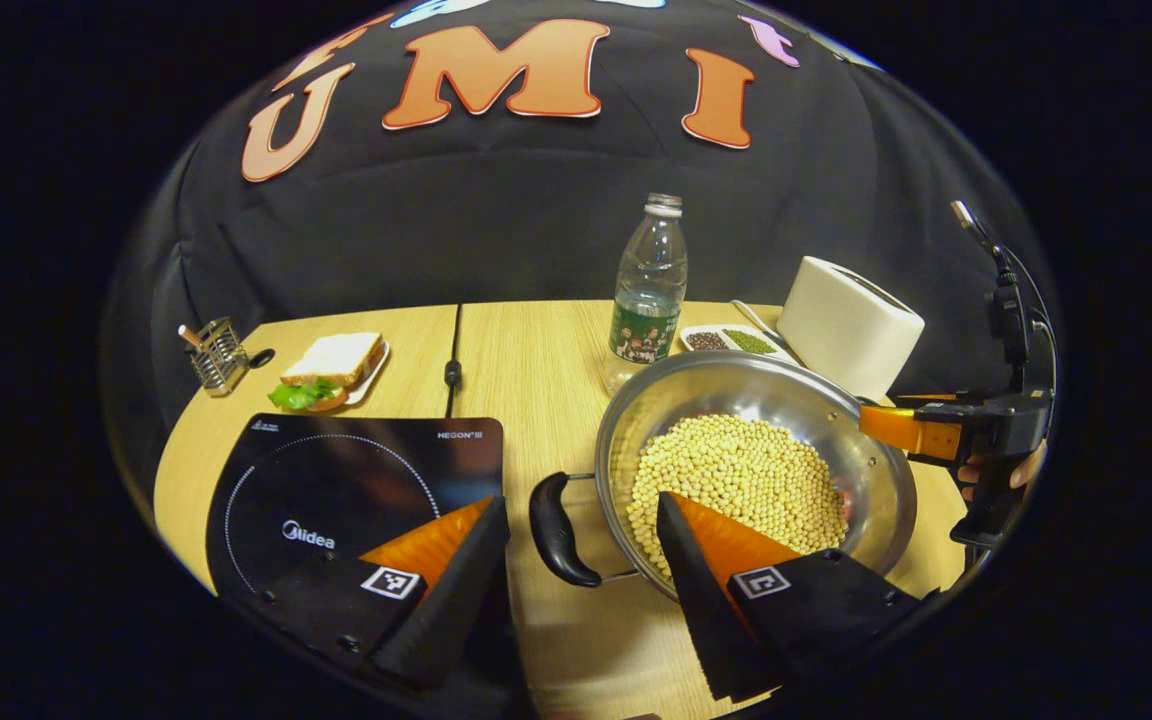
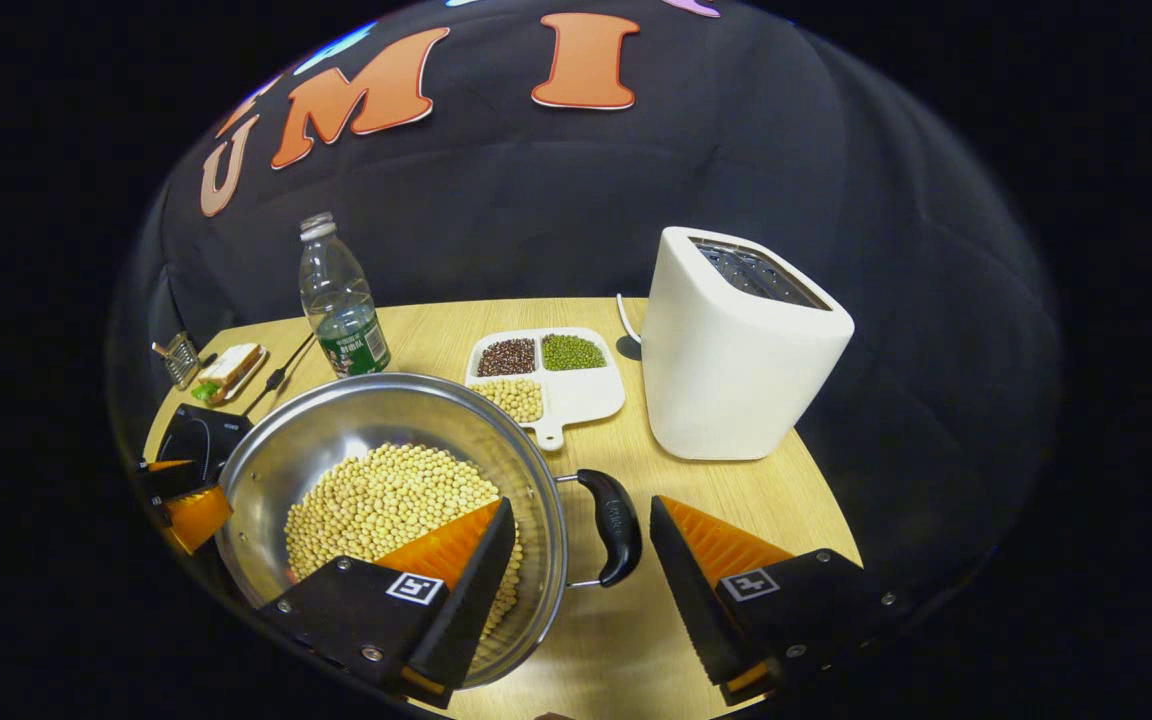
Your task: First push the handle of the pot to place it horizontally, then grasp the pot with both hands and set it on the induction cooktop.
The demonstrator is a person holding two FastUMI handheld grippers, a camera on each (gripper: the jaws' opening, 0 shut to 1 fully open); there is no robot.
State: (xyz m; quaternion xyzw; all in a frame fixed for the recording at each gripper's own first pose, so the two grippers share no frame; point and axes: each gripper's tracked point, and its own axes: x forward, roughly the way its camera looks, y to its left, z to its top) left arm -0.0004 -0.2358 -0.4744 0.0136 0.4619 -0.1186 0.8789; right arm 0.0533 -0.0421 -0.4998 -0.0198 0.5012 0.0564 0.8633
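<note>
Nearest, the left gripper [image 1: 581,545] and right gripper [image 2: 576,545] stand spread, each straddling 1 curved black handle of the round steel pot [image 1: 866,470] of beans. The pot sits on the wooden table [image 1: 526,350], right of the flat glassy cooktop [image 1: 336,480]; farther off stand a ribbed plastic bottle [image 1: 648,290] and a smooth white toaster [image 2: 736,350].

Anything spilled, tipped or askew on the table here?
Nothing stands out. The pot sits level on the table with its soybeans inside, none spilled. The bottle and toaster stand upright, and the divided dish lies flat.

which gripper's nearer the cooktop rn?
Left. The left gripper straddles the pot's handle beside the cooktop; the right gripper is across the pot.
</note>
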